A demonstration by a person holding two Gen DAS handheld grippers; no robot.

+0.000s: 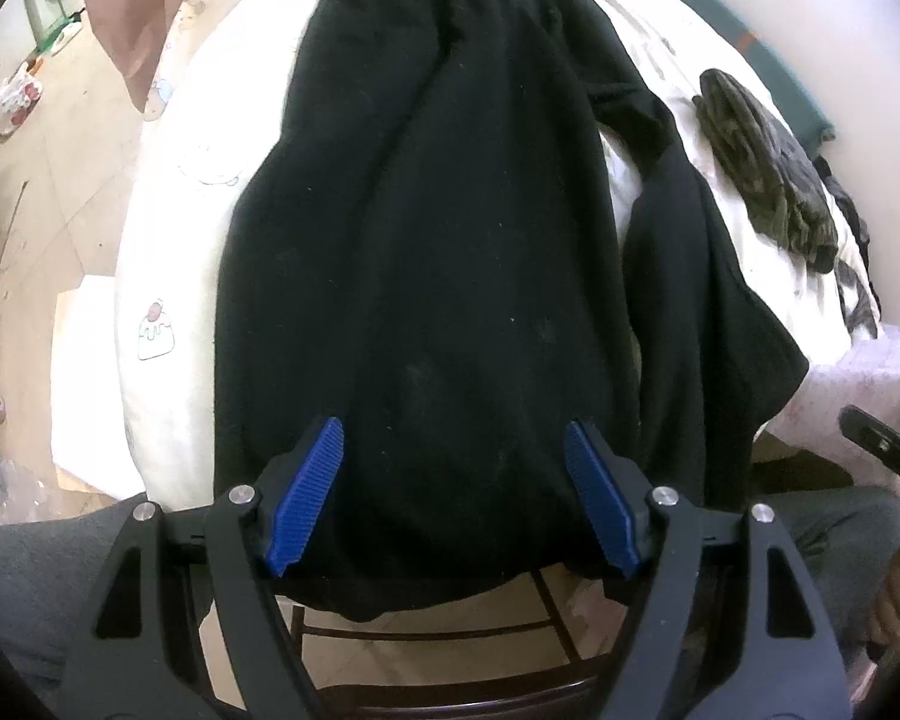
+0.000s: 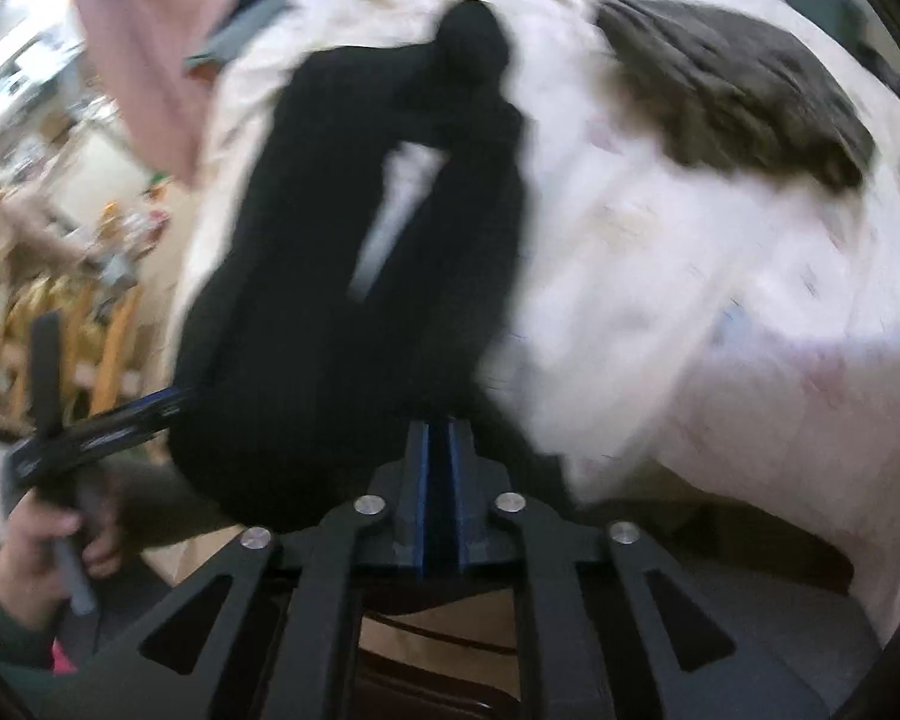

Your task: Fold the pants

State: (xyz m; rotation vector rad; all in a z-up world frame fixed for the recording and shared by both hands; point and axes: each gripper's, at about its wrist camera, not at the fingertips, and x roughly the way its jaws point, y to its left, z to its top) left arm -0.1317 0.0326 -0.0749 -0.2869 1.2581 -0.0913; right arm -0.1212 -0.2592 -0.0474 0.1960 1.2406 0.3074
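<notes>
Soft black pants [image 1: 438, 228] — ribbed blue pads [image 1: 306, 498]

Matt black fleecy cloth pants [image 1: 438, 252]; ribbed blue gripper pads [image 1: 306, 498]; printed cotton sheet [image 1: 168, 252].

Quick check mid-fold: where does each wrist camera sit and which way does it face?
Left wrist: on the left hand-held gripper, looking steeply down along open blue fingers at the black pants on the bed; grey-clad legs below.
Right wrist: on the right hand-held gripper, blurred, jaws near shut at the pants' edge; left hand visible.
Shared: pants, bed, camouflage cloth.
</notes>
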